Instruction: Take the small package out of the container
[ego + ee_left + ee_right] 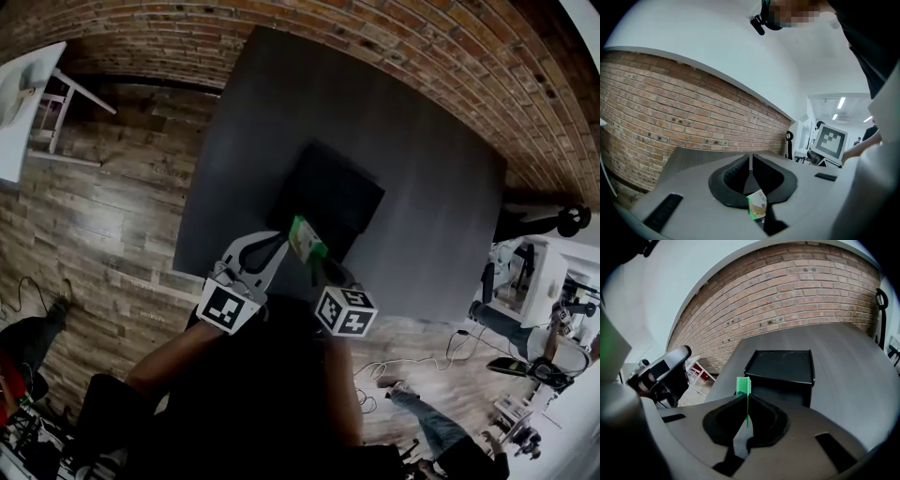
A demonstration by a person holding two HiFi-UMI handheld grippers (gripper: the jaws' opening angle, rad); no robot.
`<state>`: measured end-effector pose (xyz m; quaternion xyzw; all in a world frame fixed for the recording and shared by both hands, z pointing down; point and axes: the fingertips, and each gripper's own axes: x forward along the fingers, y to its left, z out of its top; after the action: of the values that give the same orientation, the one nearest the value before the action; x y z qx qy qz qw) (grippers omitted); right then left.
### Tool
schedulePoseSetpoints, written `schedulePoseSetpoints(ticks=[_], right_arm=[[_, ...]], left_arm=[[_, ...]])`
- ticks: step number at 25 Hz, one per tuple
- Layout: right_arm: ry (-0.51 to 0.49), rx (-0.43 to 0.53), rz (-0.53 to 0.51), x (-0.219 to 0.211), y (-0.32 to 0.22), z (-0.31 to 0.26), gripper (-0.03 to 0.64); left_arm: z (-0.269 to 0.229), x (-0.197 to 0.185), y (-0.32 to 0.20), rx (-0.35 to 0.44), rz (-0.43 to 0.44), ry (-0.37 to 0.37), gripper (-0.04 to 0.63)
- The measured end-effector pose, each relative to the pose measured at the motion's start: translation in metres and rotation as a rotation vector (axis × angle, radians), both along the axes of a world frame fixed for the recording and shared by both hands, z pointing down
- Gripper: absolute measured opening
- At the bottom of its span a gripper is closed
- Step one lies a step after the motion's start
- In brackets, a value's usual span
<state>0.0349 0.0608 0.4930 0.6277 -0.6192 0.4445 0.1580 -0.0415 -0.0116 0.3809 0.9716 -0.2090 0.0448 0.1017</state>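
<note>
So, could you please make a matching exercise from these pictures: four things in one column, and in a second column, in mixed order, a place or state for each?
Things
1. small green and white package
2. black box-shaped container
3. left gripper
4. red brick wall

Places or states
a. stands on the dark grey table
b. jaws together
c. behind the table
d. clamped in the jaws of the right gripper

Right pairs: 1-d, 2-a, 3-b, 4-c.
</note>
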Motion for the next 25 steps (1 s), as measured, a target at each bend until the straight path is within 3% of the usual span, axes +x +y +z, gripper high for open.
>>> schedulePoseSetpoints(ticks=[11,18,25], right_arm=[[0.032,0.02,0.084,-0.002,0.024,-0.019,0.029],[0.041,0.062,0.088,0.001,0.029,-0.032,0.029],[0.02,0.082,0.062,0.003,0.036,-0.035,0.029]], left_arm=[[0.001,-0.006,0.025,-0.02,0.075,0.009,0.049],[0.002,-0.008,0.04,-0.05,0.06,0.011,0.049],[-0.01,-0.002,0.043,-0.025,0.029,0.004,0.049]])
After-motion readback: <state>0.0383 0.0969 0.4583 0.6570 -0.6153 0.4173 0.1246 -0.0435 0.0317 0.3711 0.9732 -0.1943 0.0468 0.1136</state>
